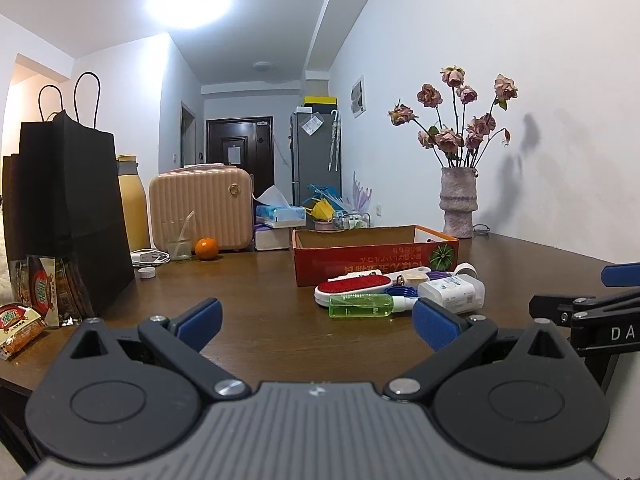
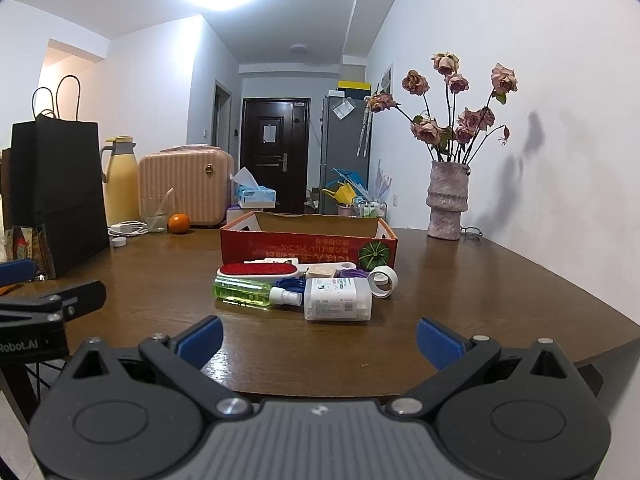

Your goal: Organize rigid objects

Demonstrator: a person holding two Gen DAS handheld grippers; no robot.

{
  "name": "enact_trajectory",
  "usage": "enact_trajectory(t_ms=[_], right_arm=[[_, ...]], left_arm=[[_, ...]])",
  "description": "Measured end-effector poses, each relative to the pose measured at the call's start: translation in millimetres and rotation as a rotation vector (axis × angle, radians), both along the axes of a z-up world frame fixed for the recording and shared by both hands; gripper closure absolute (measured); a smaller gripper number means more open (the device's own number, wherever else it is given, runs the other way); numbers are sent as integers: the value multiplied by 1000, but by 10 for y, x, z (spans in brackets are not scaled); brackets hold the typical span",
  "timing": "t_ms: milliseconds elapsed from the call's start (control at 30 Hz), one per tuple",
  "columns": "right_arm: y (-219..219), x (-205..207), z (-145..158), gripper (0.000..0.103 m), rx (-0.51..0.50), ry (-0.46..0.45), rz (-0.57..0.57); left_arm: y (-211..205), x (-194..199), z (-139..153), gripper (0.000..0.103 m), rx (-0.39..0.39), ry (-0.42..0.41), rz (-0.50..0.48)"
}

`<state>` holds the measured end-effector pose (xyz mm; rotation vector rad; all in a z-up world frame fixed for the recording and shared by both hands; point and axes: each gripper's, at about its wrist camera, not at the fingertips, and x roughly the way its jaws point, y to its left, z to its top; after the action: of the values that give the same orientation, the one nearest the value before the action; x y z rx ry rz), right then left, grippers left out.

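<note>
- Nothing seems sorted yet: the green bottle (image 2: 244,291), white bottle (image 2: 338,299), red brush (image 2: 260,270) and tape roll (image 2: 383,281) lie clustered just before the cardboard box (image 2: 308,245).
- My left gripper (image 1: 318,320) and right gripper (image 2: 319,338) both gape wide, holding nothing.

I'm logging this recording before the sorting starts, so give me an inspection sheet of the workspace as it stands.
Surface: dark wooden table, glossy.
Job's things: red cardboard box, open top; in front of it a pile: red lint brush, green spray bottle, white bottle on its side, tape roll, blue coil partly hidden.
Clutter: black paper bag, snack packets, orange, glass, bottle cap.
Grippers: left gripper and right gripper both open, holding nothing.
Cables: white charger and cord.
Surroundings: vase of dried roses, pink suitcase, fridge, dark door.
</note>
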<state>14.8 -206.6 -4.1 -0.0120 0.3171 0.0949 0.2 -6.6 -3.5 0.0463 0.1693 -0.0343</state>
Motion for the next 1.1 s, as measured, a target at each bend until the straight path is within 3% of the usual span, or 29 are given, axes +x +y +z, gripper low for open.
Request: enact_trajectory(t_ms=[1100], right_arm=[[-26,-34,-22,0,0,5,-9]], left_arm=[[-32,-13,-16,0,17,-3,-15]])
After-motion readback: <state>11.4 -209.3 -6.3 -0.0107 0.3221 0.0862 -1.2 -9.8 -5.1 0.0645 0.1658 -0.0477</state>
